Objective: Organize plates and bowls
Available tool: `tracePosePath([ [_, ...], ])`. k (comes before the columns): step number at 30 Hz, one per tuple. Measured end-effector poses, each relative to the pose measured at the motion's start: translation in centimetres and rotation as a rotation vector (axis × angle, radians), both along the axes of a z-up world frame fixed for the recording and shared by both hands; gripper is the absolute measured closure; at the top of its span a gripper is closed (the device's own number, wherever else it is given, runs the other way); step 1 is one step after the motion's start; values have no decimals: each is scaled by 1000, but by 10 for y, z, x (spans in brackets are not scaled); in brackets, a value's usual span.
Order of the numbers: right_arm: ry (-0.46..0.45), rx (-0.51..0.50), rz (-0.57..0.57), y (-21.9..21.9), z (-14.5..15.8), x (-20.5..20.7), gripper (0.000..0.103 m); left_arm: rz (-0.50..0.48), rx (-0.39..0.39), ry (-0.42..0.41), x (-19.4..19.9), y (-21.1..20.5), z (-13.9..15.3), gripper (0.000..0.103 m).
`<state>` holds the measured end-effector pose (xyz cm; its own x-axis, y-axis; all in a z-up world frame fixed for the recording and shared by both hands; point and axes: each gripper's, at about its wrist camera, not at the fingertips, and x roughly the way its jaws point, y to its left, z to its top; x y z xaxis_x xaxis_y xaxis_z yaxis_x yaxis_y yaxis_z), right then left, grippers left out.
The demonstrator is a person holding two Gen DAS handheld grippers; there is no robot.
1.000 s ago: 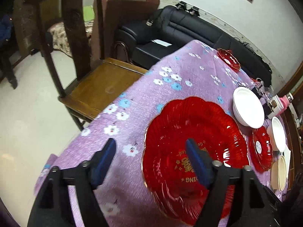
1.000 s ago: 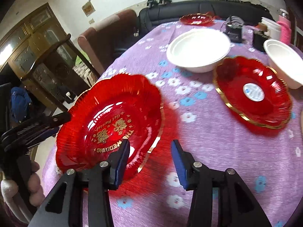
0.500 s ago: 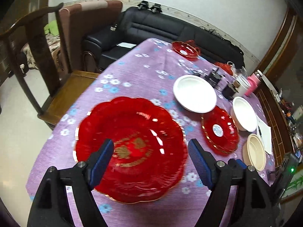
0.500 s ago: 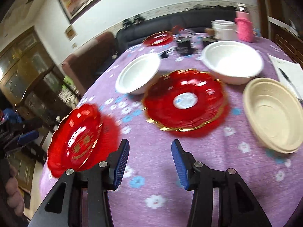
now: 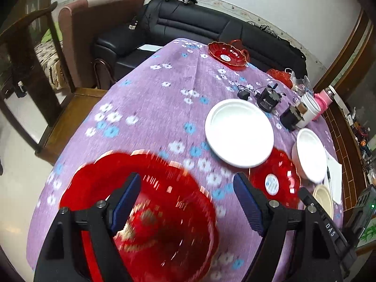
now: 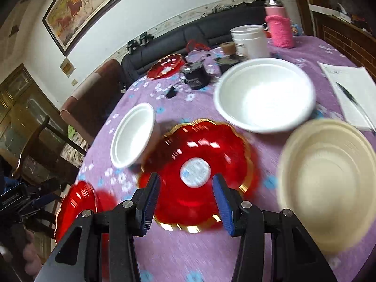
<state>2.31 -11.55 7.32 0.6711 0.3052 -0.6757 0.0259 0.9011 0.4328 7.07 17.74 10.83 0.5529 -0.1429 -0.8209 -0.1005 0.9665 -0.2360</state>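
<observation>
A large red scalloped plate (image 5: 162, 211) lies on the purple floral tablecloth (image 5: 150, 103); my left gripper (image 5: 188, 202) hovers open over its right part. My right gripper (image 6: 185, 199) is open above the near rim of a smaller red plate with a white sticker (image 6: 199, 171), which also shows in the left wrist view (image 5: 275, 181). Around it stand a white bowl at left (image 6: 132, 135), a white bowl behind (image 6: 265, 97) and a beige bowl at right (image 6: 329, 183). The large red plate shows at the far left (image 6: 75, 206).
A third red plate (image 5: 226, 55) sits at the table's far end. Black gadgets (image 5: 269, 98), a white cup (image 6: 250, 40), a pink flask (image 6: 279, 28) and paper with a pen (image 6: 352, 94) crowd the back. A wooden chair (image 5: 70, 108) and sofa (image 5: 199, 30) flank the table.
Both grippers have swung right along the table. My right gripper moved from the large red plate to the smaller one. My left gripper shifted toward the large plate's right side. Both stayed open.
</observation>
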Motion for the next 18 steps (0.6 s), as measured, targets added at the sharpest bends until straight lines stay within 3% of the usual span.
tracePosePath([
  [6, -10, -56, 35, 21, 6, 51, 52, -25, -72, 75, 65, -12, -19, 23],
  [11, 35, -113, 86, 36, 0, 98, 53, 6, -163, 187, 116, -11, -55, 23],
  [18, 76, -205, 146, 60, -16, 127, 53, 27, -211, 256, 141, -12, -85, 28],
])
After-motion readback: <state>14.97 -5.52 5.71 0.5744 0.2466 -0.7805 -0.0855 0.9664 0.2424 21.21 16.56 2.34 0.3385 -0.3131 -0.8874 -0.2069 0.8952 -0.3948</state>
